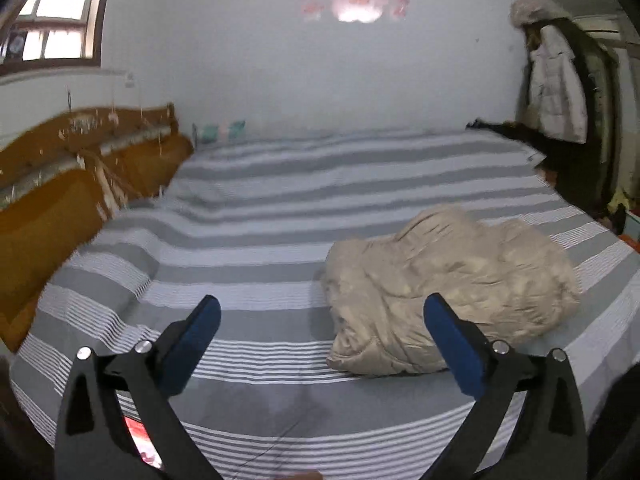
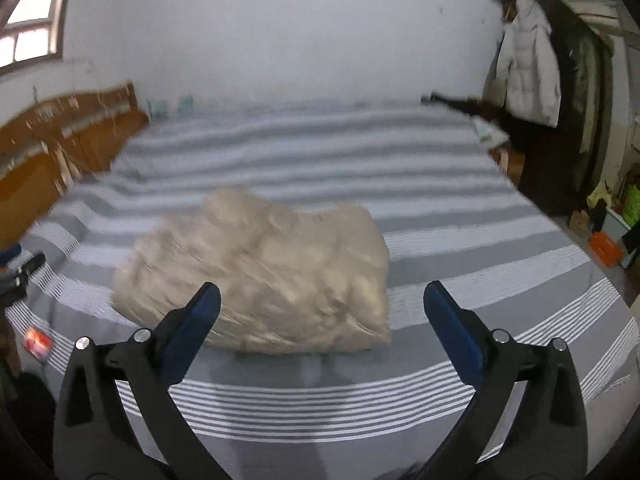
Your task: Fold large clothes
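1. At the far left, a wooden headboard (image 1: 60, 184) is standing along the side of the bed (image 1: 280, 216), under a window (image 1: 56, 20).
2. The bed is wearing a sheet with grey and white stripes, and it is filling most of both views.
3. I am holding my left gripper (image 1: 322, 322) above the near edge of the bed; its jaws are standing spread wide, with only the striped sheet showing between them.
4. The task's thing, a beige padded garment (image 1: 452, 292), is lying in a folded, puffy bundle on the sheet, near the front edge. In the left wrist view it is sitting to the right of centre, behind my right blue pad.
5. I am holding my right gripper (image 2: 322, 308) just in front of this same bundle (image 2: 260, 268); its jaws are also spread wide and are not touching the fabric.
6. At the far right, a white coat (image 2: 524, 76) is hanging beside dark clothes.
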`<state>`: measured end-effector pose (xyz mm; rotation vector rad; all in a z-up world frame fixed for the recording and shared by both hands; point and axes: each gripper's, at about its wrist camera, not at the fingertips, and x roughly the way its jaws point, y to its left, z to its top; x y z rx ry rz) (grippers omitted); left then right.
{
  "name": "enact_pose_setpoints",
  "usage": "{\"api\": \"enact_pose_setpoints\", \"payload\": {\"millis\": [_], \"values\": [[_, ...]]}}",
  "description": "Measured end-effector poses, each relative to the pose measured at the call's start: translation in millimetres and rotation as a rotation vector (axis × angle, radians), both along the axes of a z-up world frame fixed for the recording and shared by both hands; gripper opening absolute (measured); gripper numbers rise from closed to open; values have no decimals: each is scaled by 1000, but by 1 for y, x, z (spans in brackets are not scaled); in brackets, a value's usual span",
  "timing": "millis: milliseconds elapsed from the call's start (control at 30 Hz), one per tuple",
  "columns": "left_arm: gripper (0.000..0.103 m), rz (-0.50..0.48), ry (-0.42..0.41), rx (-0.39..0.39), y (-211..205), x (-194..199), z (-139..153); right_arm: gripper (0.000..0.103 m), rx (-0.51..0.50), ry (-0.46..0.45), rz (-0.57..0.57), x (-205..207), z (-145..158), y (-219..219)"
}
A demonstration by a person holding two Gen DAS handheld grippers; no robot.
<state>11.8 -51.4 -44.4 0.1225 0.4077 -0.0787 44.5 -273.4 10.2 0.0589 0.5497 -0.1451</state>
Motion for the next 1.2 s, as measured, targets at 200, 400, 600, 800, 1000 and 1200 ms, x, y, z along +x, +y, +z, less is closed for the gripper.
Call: {"api": "enact_pose_setpoints", "payload": {"millis": [200, 400, 600, 800, 1000, 1200], "values": [[101, 3, 7, -125, 11, -24, 11, 100, -14, -14, 48, -29, 14, 42], [101, 44, -7, -83, 2, -20, 6, 100, -7, -11, 44, -26, 7, 40], [101, 17, -37, -28, -3, -7, -11, 100, -6, 6, 10, -9, -10, 29], [101, -39, -50, -12, -22, 0, -11, 100, -2, 11, -16, 1, -20, 20], [101, -54, -60, -11, -32, -6, -6, 100, 1, 2, 2, 1, -23, 14], [101, -31, -84, -6, -46, -19, 12, 100, 45, -54, 25, -4, -16, -1]]}}
